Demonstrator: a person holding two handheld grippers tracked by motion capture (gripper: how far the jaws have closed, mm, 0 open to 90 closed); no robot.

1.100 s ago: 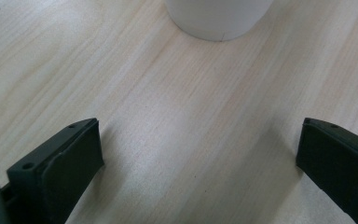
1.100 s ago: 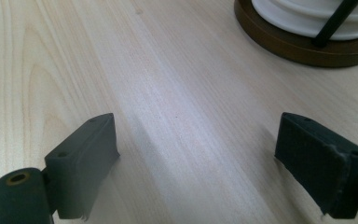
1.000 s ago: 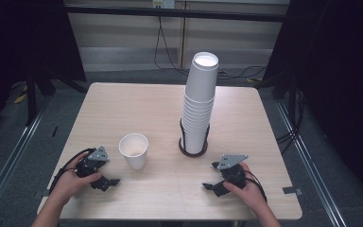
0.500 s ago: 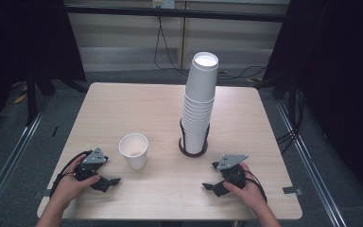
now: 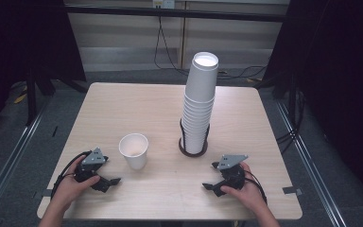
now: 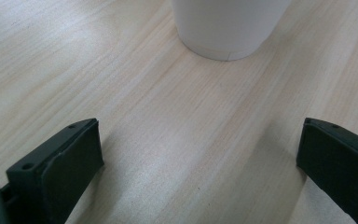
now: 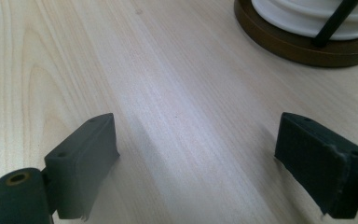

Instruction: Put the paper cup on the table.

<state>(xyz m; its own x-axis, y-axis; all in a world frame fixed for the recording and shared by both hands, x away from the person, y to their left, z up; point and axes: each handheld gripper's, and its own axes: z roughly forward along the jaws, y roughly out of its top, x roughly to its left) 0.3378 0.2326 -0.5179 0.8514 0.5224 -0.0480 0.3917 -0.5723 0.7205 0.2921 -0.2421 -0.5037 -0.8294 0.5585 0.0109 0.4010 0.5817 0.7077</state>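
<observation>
Both grippers, left gripper [image 5: 108,181] and right gripper [image 5: 211,177], rest released on the worktop [image 5: 137,106]; the cup [image 5: 133,150], probably thin paper, crushes easily, so pinch gently at mid-wall.

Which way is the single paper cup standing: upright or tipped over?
Upright. The single cup rests on its base on the table, open mouth upward.

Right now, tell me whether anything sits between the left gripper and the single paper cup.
Nothing visible does. The left gripper is open, with bare table between its jaws and the single paper cup just ahead. The cup stack stands off to the side, clear of that path.
</observation>
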